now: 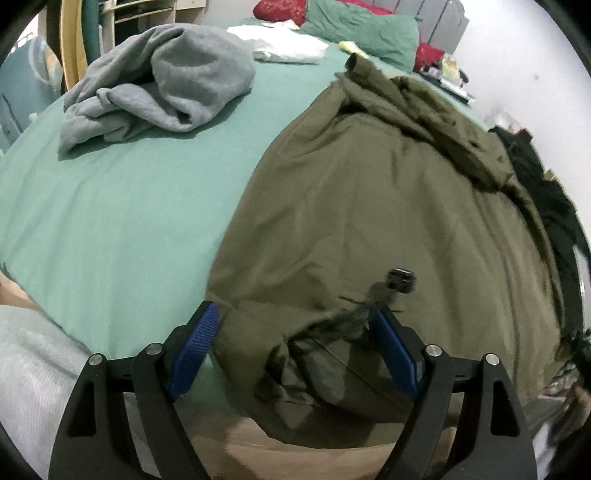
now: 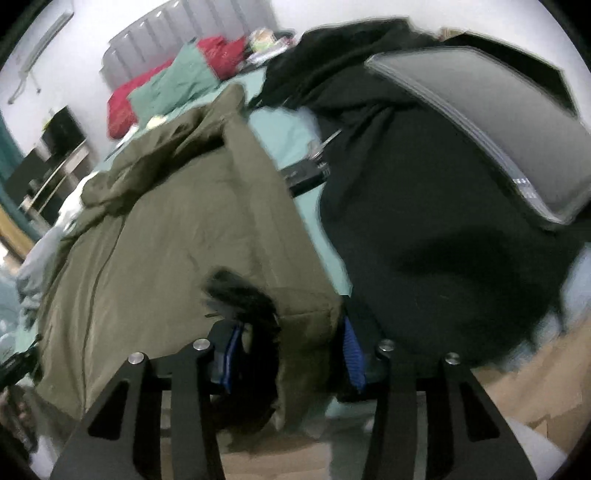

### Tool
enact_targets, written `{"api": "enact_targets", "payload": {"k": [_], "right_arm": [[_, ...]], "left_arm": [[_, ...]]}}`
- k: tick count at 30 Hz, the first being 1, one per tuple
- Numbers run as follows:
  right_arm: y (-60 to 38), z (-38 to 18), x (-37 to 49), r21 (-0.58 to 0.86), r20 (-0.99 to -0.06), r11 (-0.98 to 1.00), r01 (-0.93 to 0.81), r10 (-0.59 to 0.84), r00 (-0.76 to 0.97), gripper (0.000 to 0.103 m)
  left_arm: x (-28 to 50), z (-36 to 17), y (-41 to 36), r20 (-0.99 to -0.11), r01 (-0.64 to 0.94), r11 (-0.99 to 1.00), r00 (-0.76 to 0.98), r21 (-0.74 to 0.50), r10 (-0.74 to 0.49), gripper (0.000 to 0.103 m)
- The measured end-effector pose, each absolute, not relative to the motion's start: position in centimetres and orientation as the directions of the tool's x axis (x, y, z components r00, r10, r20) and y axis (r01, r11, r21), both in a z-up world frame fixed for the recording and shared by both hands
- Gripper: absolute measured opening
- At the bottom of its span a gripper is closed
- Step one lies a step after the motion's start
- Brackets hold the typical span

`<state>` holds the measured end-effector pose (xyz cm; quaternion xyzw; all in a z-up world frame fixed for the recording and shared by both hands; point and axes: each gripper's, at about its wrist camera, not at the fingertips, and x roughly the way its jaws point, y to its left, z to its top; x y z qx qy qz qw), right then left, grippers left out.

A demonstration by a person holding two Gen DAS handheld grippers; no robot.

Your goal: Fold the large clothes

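A large olive-green coat (image 1: 369,206) lies spread on the green bed sheet (image 1: 122,221), its hem hanging over the near bed edge. It also shows in the right wrist view (image 2: 177,229). My left gripper (image 1: 291,321) is open with its jaws wide, straddling the coat's near left hem corner beside a black toggle cord (image 1: 400,278). My right gripper (image 2: 291,347) is open, its jaws on either side of the coat's near right hem corner, where black fur trim (image 2: 240,295) shows.
A crumpled grey sweatshirt (image 1: 159,85) lies at the bed's far left. A black garment (image 2: 424,221) is heaped right of the coat. Green and red pillows (image 1: 362,29) sit at the headboard, with a white cloth (image 1: 284,44). Wooden floor (image 2: 535,387) is below.
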<state>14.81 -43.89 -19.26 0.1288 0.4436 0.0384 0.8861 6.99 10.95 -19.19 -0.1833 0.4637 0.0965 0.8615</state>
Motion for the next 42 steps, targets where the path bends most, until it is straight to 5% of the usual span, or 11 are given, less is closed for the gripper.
{"api": "enact_targets", "payload": {"k": [6,7,8,11,14,21,42], "right_arm": [[-43.9,-21.0,13.0,0.341,-0.775,0.929,0.142,0.192,0.602,0.050],[-43.5,-20.8,13.1,0.318,-0.775,0.941,0.118,0.187,0.604,0.037],[-43.0,-20.5,13.2,0.325,-0.764,0.942,0.078,0.213,0.609,0.014],[-42.2,-20.1,13.0,0.330,-0.752,0.944,0.026,0.246,0.612,0.008],[-42.0,-19.4,12.4,0.381,-0.712,0.925,-0.003,0.295,0.637,0.007],[-44.1,-16.4,9.8,0.551,-0.570,0.834,-0.018,0.392,0.722,0.007],[-45.8,-0.9,-0.5,0.432,-0.344,0.881,-0.193,0.360,0.867,0.007]], "left_arm": [[7.1,-20.4,10.1,-0.850,-0.332,0.931,0.525,-0.152,0.048,0.085],[7.2,-20.4,9.9,-0.846,-0.324,0.935,0.530,-0.146,0.052,0.079],[7.1,-20.4,9.7,-0.843,-0.313,0.939,0.535,-0.140,0.053,0.059],[6.9,-20.1,9.0,-0.840,-0.248,0.955,0.543,-0.161,-0.001,0.019],[5.8,-18.7,8.9,-0.809,-0.243,0.954,0.588,-0.177,0.000,0.011],[1.7,-13.3,10.4,-0.694,-0.248,0.922,0.720,-0.296,-0.029,0.008],[-9.9,4.2,9.7,-0.482,-0.139,0.932,0.875,-0.334,-0.042,0.007]]}}
